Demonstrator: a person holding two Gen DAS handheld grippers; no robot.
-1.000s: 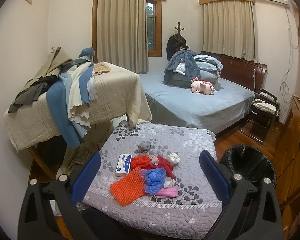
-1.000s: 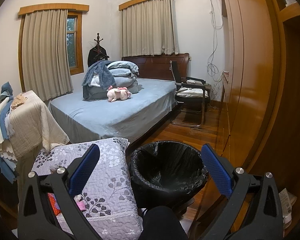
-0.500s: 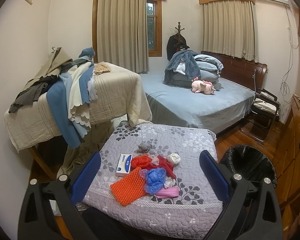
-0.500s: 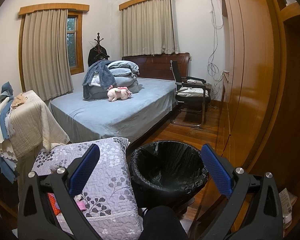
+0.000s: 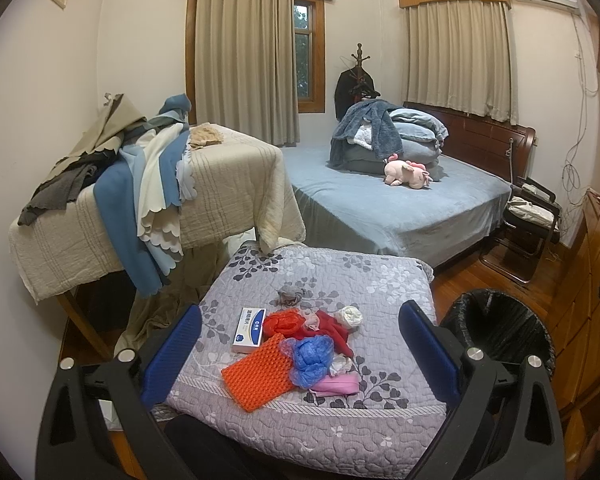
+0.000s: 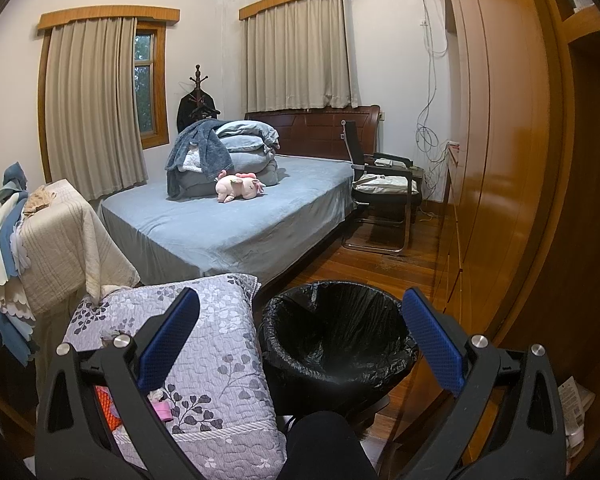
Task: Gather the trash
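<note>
Fingers (image 6: 168,336) apart, lined bin (image 6: 336,336) empty

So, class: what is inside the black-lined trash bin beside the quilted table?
Only the crumpled black liner shows inside the trash bin; no trash is visible there. Its near inner wall is hidden below the rim. The trash pile lies on the quilted table.

Trash pile (image 5: 300,354) on quilt (image 5: 364,276), left of bin (image 5: 500,330)

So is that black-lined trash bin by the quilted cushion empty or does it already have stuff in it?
Empty as far as shown: the black-lined trash bin stands upright, and the right wrist view shows only bare black liner inside.
</note>
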